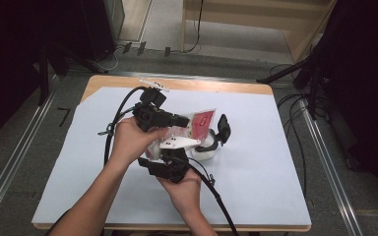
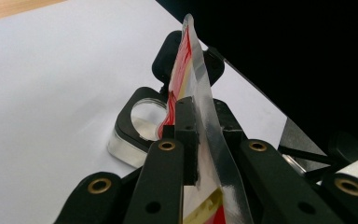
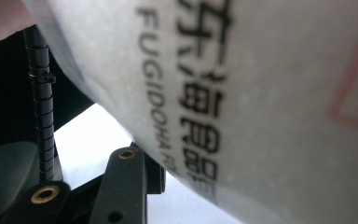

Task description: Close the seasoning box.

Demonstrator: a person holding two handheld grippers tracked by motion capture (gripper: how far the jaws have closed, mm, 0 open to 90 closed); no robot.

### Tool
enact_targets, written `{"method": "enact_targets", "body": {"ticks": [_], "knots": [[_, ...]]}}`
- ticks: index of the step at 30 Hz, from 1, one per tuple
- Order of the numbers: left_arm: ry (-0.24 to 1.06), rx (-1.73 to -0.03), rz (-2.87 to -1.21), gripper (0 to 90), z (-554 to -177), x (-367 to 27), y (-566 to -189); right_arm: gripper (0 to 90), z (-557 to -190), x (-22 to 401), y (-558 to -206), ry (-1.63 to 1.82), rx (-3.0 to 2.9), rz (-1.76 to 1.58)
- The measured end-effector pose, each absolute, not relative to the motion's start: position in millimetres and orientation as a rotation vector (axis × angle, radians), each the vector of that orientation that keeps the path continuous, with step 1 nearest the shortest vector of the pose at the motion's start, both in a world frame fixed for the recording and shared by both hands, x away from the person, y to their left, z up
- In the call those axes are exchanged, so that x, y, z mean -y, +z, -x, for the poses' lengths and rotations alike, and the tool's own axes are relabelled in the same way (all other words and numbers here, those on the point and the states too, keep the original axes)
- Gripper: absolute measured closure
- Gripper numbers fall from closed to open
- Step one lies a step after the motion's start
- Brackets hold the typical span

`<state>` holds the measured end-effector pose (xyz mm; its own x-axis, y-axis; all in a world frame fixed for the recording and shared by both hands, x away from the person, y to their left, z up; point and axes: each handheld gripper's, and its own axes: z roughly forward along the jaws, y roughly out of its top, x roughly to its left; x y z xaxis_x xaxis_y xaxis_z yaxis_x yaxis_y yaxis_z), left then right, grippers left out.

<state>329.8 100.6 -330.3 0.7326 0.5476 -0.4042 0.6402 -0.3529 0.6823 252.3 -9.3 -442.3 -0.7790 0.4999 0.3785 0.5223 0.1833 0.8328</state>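
Packet (image 1: 203,124), red and clear, is held above the table (image 1: 256,162) beside a glass jar (image 2: 135,135). Left gripper (image 2: 200,135) pinches its edge; right gripper (image 1: 177,153) clamps its white end from below.

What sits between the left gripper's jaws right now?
The edge of the red-and-white plastic packet, pinched flat between the left gripper pads, in the left gripper view.

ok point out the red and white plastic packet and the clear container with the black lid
red and white plastic packet (image 2: 196,70), left gripper view, upper edge above the jaws
clear container with black lid (image 2: 137,122), left gripper view, black rim
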Motion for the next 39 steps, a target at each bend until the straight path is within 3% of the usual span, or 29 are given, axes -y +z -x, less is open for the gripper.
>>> {"method": "enact_targets", "body": {"ticks": [39], "knots": [[-0.11, -0.887, -2.033, 83.7, -327.9, -100.1, -328.7, 62.7, -252.4, 7.7, -440.2, -1.72, 2.388, 1.046]]}}
